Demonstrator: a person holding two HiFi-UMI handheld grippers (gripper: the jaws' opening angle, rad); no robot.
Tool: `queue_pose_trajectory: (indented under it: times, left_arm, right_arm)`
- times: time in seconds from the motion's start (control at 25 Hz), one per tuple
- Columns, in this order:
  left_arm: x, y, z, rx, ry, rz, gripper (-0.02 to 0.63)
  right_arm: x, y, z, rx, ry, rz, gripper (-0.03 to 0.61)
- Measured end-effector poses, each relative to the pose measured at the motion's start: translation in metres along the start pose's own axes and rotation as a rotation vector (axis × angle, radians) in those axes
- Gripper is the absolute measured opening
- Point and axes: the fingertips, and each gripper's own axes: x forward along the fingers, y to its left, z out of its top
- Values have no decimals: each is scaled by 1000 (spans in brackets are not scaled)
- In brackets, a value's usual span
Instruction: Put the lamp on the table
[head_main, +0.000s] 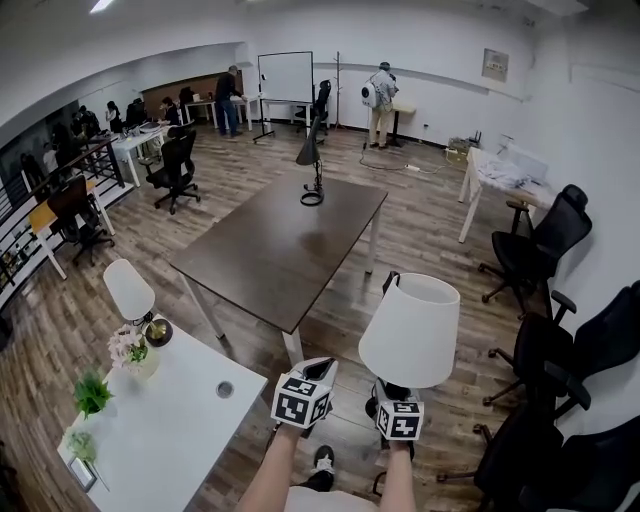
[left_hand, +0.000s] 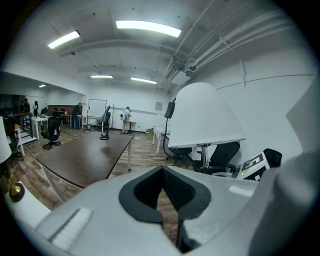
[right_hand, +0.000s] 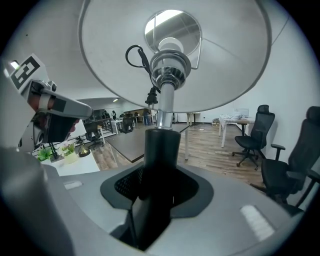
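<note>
A lamp with a white cone shade (head_main: 410, 330) hangs in the air just off the near right corner of the long dark brown table (head_main: 280, 240). My right gripper (head_main: 400, 418) is shut on the lamp's black stem below the shade. In the right gripper view the stem (right_hand: 161, 150) rises from between the jaws of the right gripper (right_hand: 157, 185) to the bulb socket and the shade's underside (right_hand: 175, 55). My left gripper (head_main: 303, 396) is beside it on the left, shut and holding nothing. The left gripper view shows the left gripper (left_hand: 162, 200) with the shade (left_hand: 205, 117) to its right.
A black desk lamp (head_main: 313, 170) stands at the dark table's far end. At lower left, a white table (head_main: 170, 420) holds a small white lamp (head_main: 130, 292), flowers and plants. Black office chairs (head_main: 540, 250) crowd the right side. People stand at the far wall.
</note>
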Motion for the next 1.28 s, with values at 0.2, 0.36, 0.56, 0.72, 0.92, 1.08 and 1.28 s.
queue_pose_trajectory:
  times: [0.2, 0.36, 0.56, 0.72, 0.92, 1.08, 1.28]
  left_arm:
    - [21, 30, 12, -26, -8, -2, 0]
    - [46, 49, 19, -48, -12, -7, 0]
    - [81, 66, 30, -60, -13, -34, 0]
    - [106, 80, 36, -61, -10, -56, 0]
    - [138, 90, 43, -66, 2, -85, 0]
    - [159, 80, 44, -52, 22, -123, 0]
    - [182, 80, 43, -52, 36, -146, 0]
  right_arm:
    - [30, -5, 14, 1, 14, -13, 175]
    - [51, -11, 28, 3, 9, -12, 176]
    - [80, -25, 43, -32, 20, -40, 176]
    - [101, -33, 57, -35, -3, -56, 176]
    - [119, -48, 65, -21, -4, -81, 178]
    - [121, -62, 65, -21, 4, -111, 178]
    - [132, -79, 73, -41, 9, -142, 179]
